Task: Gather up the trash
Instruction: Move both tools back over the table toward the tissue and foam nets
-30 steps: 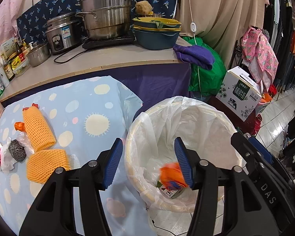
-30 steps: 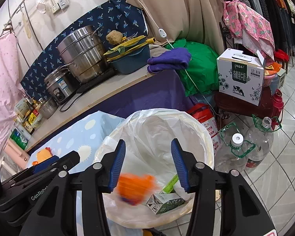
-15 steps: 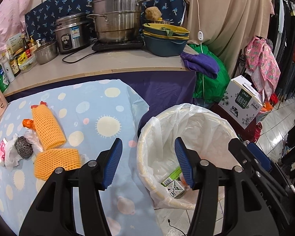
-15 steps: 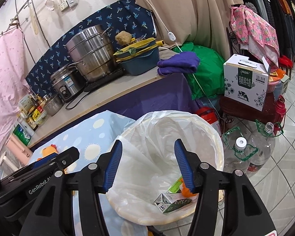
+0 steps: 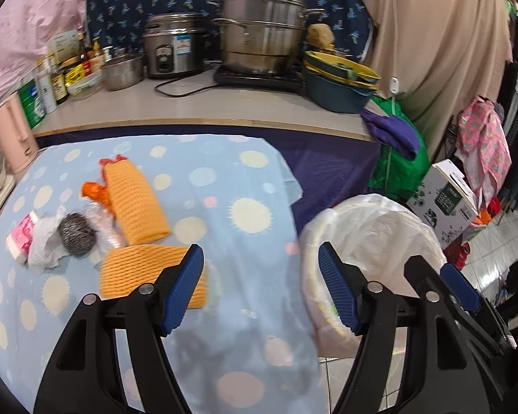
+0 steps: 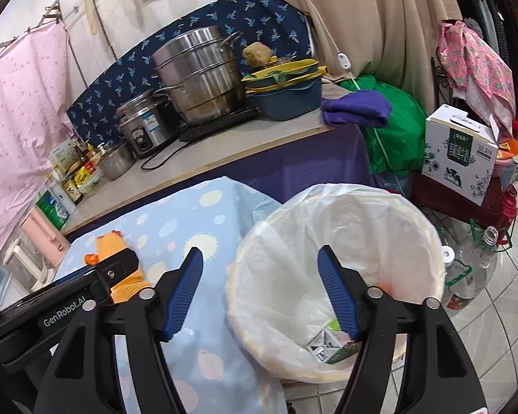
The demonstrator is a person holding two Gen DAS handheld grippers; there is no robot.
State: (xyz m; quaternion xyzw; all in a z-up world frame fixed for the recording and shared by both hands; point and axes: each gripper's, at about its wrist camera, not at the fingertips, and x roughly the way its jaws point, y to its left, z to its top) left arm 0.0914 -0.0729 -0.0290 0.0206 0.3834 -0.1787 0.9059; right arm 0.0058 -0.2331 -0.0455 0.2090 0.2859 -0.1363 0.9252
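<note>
Orange foam-net sleeves (image 5: 134, 203) and a steel scourer (image 5: 76, 234) lie on my spotted blue surface (image 5: 224, 186), beside the white bag-lined bin (image 6: 338, 258). Left hand-held gripper (image 5: 260, 288) and right hand-held gripper (image 6: 259, 291) are both empty, jaws opening, ready for grabs.

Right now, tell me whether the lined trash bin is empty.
Not empty. The trash bin holds a small carton at the bottom of its clear liner; something orange shows faintly beside it.
</note>
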